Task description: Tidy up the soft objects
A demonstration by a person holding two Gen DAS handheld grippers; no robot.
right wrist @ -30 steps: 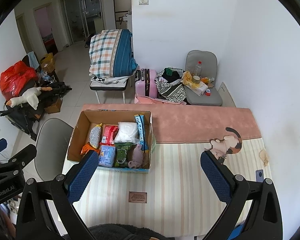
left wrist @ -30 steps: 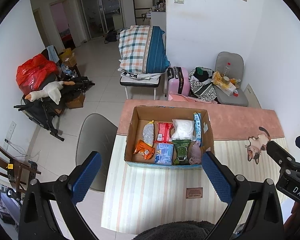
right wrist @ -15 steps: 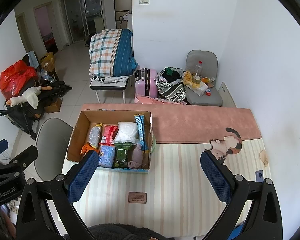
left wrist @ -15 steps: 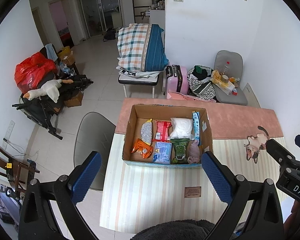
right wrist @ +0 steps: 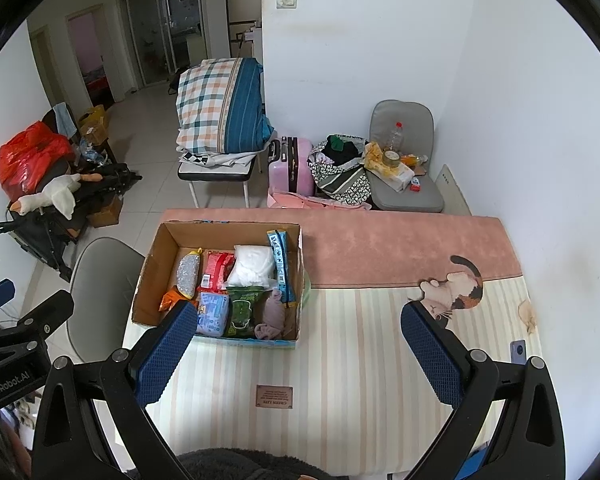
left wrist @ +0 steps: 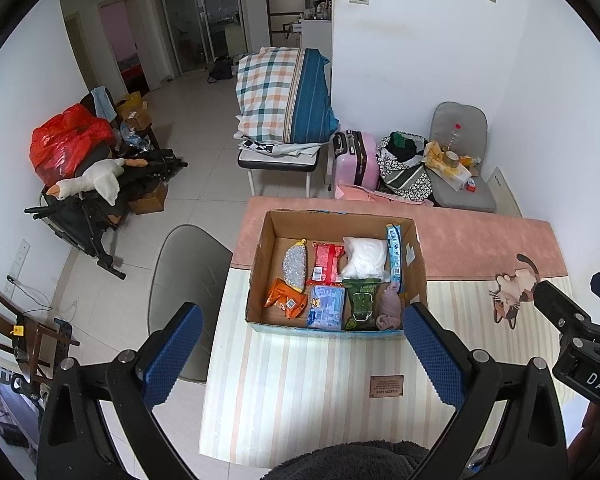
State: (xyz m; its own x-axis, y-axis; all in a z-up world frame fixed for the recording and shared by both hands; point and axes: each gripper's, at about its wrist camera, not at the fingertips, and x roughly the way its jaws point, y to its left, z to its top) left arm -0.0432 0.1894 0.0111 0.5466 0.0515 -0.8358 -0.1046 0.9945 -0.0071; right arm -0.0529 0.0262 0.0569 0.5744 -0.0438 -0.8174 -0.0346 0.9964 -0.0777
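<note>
An open cardboard box [left wrist: 340,222] [right wrist: 228,232] stands on the cloth-covered table [left wrist: 320,380] [right wrist: 360,360]. Inside lie a silver pouch [left wrist: 295,266], a red pack [left wrist: 327,264], a white bag [left wrist: 365,258], a blue stick pack [left wrist: 394,254], an orange pack [left wrist: 286,303], a light-blue pack [left wrist: 326,306], a green pack [left wrist: 362,304] and a mauve cloth [left wrist: 390,306]. My left gripper [left wrist: 301,311] hovers open in front of the box, holding nothing. My right gripper [right wrist: 298,308] is open too, above the striped cloth to the box's right.
A grey chair [left wrist: 184,276] [right wrist: 100,280] stands against the table's left side. A phone [right wrist: 518,350] lies near the right edge, beside the white wall. A small brown label [right wrist: 274,396] sits on the striped cloth. A dark fuzzy sleeve fills the bottom edge.
</note>
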